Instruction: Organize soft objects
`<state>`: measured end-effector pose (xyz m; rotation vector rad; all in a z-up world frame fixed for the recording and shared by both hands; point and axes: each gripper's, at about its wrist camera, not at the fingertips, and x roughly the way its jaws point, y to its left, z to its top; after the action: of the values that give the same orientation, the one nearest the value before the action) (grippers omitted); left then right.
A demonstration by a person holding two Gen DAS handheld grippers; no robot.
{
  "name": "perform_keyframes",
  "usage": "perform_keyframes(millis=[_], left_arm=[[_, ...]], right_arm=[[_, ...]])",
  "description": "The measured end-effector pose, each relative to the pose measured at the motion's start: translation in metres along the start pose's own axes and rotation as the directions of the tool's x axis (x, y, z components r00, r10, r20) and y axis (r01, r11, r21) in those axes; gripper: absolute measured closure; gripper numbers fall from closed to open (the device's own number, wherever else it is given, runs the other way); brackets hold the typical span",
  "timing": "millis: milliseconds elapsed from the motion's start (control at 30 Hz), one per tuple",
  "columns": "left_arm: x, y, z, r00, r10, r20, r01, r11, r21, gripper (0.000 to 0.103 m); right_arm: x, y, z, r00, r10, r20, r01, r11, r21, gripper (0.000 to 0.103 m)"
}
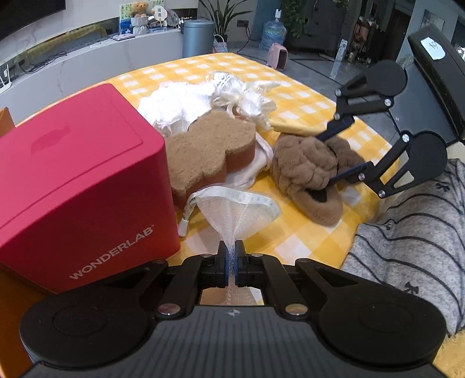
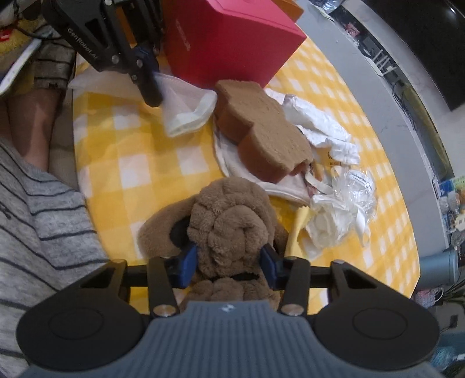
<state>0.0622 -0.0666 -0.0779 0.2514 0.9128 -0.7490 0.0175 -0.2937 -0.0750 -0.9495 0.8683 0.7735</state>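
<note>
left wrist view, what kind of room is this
Probably a home living room: a teddy bear on a long white counter, a potted plant, and a water jug on the floor.

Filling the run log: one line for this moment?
left gripper: shut on white mesh bag | right gripper: shut on brown fluffy slipper | surface: yellow checked cloth

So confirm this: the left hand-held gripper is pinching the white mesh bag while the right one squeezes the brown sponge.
Wrong on the right one. The right wrist view shows the right hand-held gripper squeezing the furry brown slipper; the brown sponge lies untouched. The left hand-held gripper does pinch the white mesh bag.
</note>
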Motion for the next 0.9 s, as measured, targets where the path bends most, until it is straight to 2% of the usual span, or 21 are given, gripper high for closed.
perform_keyframes(millis=[67,100,267,333,400,467,600,700,733,767,800,833,867,900], left_arm=[[-0.005,0.000,0.001,1.000,0.002,0.012,-0.002,1.000,0.000,0.100],[-0.007,0.001,0.002,1.000,-0.003,0.020,0.003,1.000,-0.002,0.100],[-0.015,0.000,0.002,0.999,-0.008,0.043,0.008,1.000,-0.004,0.100],[-0.014,0.000,0.002,0.999,-0.004,0.044,0.004,1.000,-0.004,0.100],[-0.015,0.002,0.002,0.999,0.002,0.044,-0.001,1.000,-0.010,0.100],[-0.017,0.004,0.002,0.999,0.006,0.049,-0.005,1.000,-0.020,0.100],[-0.028,0.005,0.005,0.997,0.006,0.075,-0.004,0.999,-0.033,0.100],[-0.040,0.006,0.007,0.994,0.002,0.112,0.004,0.999,-0.049,0.099],[-0.044,0.008,0.007,0.992,-0.001,0.124,0.008,0.998,-0.057,0.100],[-0.049,0.009,0.008,0.991,-0.003,0.136,0.012,0.998,-0.066,0.100],[-0.054,0.011,0.008,0.989,-0.004,0.148,0.016,0.997,-0.075,0.100],[-0.059,0.013,0.009,0.987,-0.006,0.161,0.019,0.996,-0.083,0.100],[-0.064,0.015,0.009,0.985,-0.005,0.175,0.022,0.996,-0.091,0.100],[-0.067,0.016,0.009,0.982,-0.005,0.187,0.024,0.995,-0.099,0.100]], right_arm=[[-0.006,-0.001,0.000,0.998,0.056,-0.007,-0.056,0.997,0.050,0.057],[-0.007,-0.001,0.001,0.997,0.079,-0.012,-0.078,0.994,0.071,0.050],[0.012,0.003,0.006,0.995,0.062,-0.074,-0.056,0.996,0.075,0.033],[0.021,-0.002,0.005,0.994,0.087,-0.069,-0.080,0.991,0.103,0.034],[0.021,-0.008,0.002,0.993,0.114,-0.031,-0.109,0.986,0.123,0.046],[0.014,-0.012,-0.002,0.995,0.103,0.001,-0.102,0.983,0.152,0.054],[-0.013,-0.014,-0.008,0.991,0.091,0.096,-0.110,0.969,0.221,0.055],[-0.033,-0.021,-0.005,0.985,0.071,0.158,-0.120,0.938,0.325,0.055],[-0.041,-0.026,-0.002,0.980,0.065,0.187,-0.132,0.919,0.372,0.055],[-0.051,-0.033,-0.001,0.972,0.061,0.227,-0.159,0.880,0.448,0.054],[-0.059,-0.043,-0.002,0.956,0.086,0.280,-0.231,0.809,0.541,0.054],[-0.064,-0.054,-0.005,0.928,0.111,0.356,-0.323,0.716,0.619,0.054],[-0.068,-0.061,-0.009,0.897,0.113,0.427,-0.399,0.624,0.672,0.054],[-0.070,-0.066,-0.010,0.879,0.098,0.467,-0.437,0.559,0.705,0.054]])
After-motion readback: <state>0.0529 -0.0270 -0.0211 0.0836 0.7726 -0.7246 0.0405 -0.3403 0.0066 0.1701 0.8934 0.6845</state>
